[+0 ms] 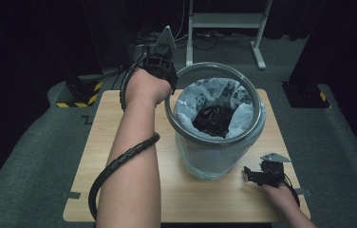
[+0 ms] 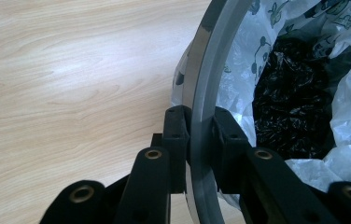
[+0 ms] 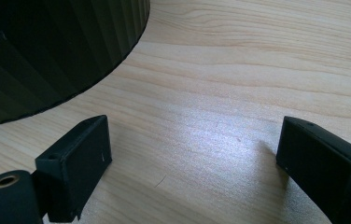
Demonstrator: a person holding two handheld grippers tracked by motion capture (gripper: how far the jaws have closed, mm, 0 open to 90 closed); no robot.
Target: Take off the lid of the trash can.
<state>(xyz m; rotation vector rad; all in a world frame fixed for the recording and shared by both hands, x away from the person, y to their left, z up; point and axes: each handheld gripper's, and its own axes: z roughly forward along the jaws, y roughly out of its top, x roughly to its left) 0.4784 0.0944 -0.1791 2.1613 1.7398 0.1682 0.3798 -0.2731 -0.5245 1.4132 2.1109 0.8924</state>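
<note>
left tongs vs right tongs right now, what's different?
The left tongs are clamped on the grey ring at the bin's top; the right tongs stand open with nothing between them. The left tongs are raised at the bin's far left side; the right tongs rest low by the wooden table near the bin's base. Both have black jaws.

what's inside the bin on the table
A white printed bag lines the bin, with crumpled black plastic inside it. Anything beneath that plastic is covered. The left gripper clamps the grey ring.

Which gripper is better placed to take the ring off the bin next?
Left. The left gripper is already clamped on the grey ring over the bag-lined bin; the right gripper rests open on the table.
</note>
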